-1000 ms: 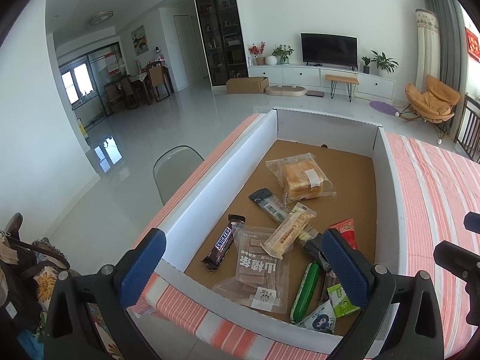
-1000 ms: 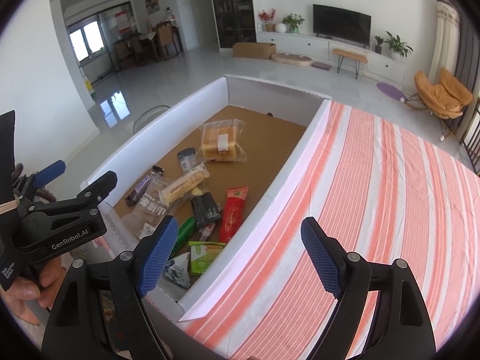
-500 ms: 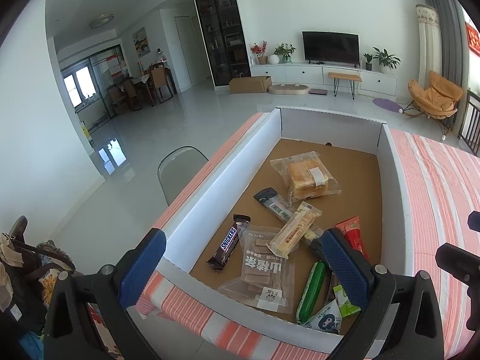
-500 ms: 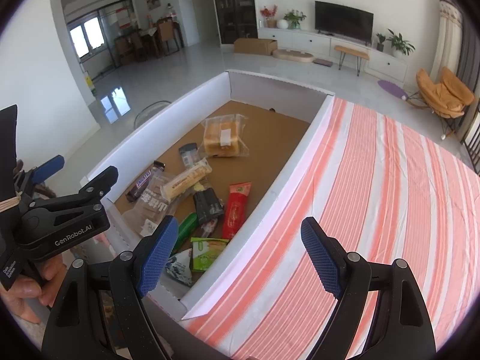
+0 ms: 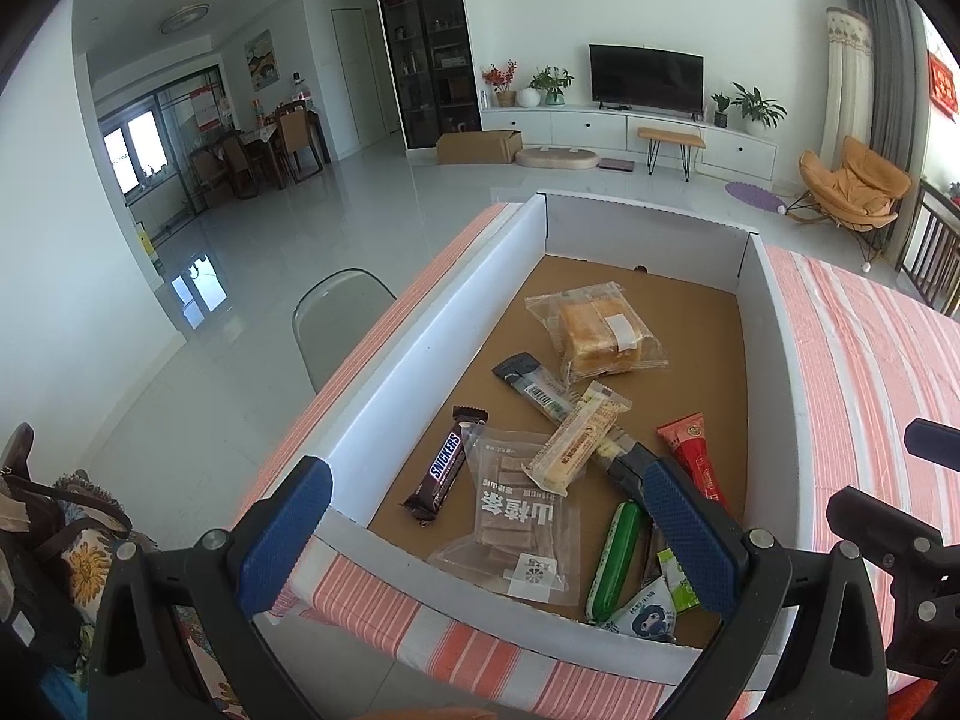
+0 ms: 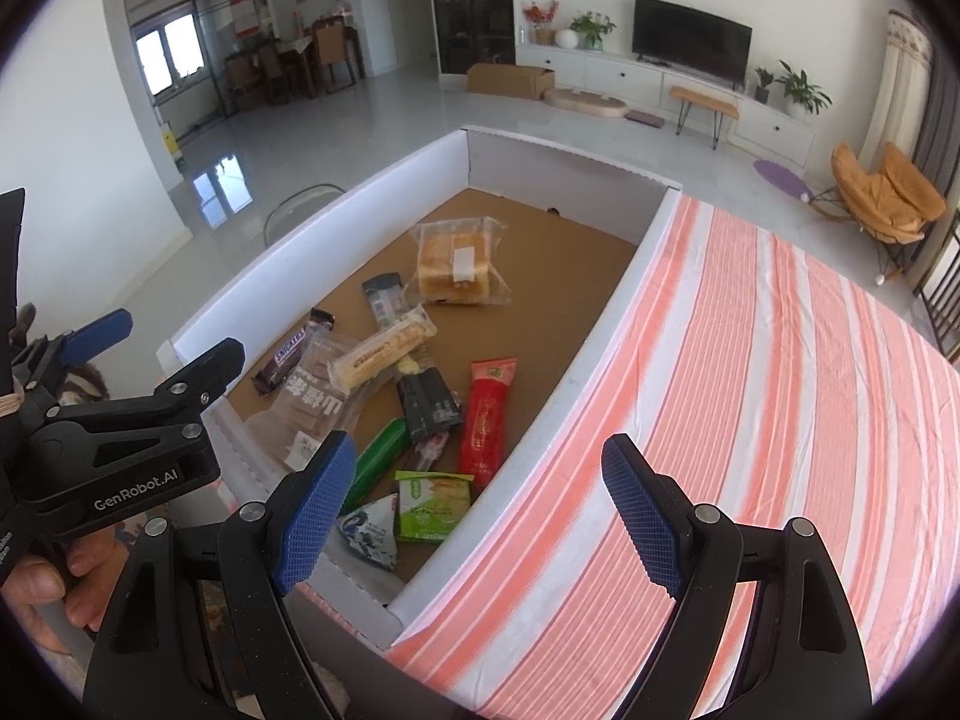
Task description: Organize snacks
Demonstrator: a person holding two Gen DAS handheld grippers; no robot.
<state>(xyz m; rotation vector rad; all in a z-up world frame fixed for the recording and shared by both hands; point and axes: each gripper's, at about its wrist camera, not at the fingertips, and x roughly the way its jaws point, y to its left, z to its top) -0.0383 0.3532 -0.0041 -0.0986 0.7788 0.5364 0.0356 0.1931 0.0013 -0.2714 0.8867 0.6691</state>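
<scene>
A white-walled box (image 5: 420,348) with a brown floor holds the snacks: a bagged bread (image 5: 600,333), a Snickers bar (image 5: 444,471), a clear biscuit pack (image 5: 516,519), a yellow bar (image 5: 579,438), a red tube (image 5: 693,459), a green stick (image 5: 615,558). My left gripper (image 5: 489,537) is open and empty above the box's near end. My right gripper (image 6: 480,507) is open and empty over the box's near right wall (image 6: 600,354). The bread (image 6: 456,267) and red tube (image 6: 489,414) show there too.
The box sits on a table with a pink-striped cloth (image 6: 750,390). A grey chair (image 5: 336,312) stands left of the table. The left gripper's body (image 6: 120,420) shows at the right wrist view's left edge. A living room lies beyond.
Both grippers drew back and rose slightly, so the box looks a little farther. Both stay open. The snacks have not moved.
</scene>
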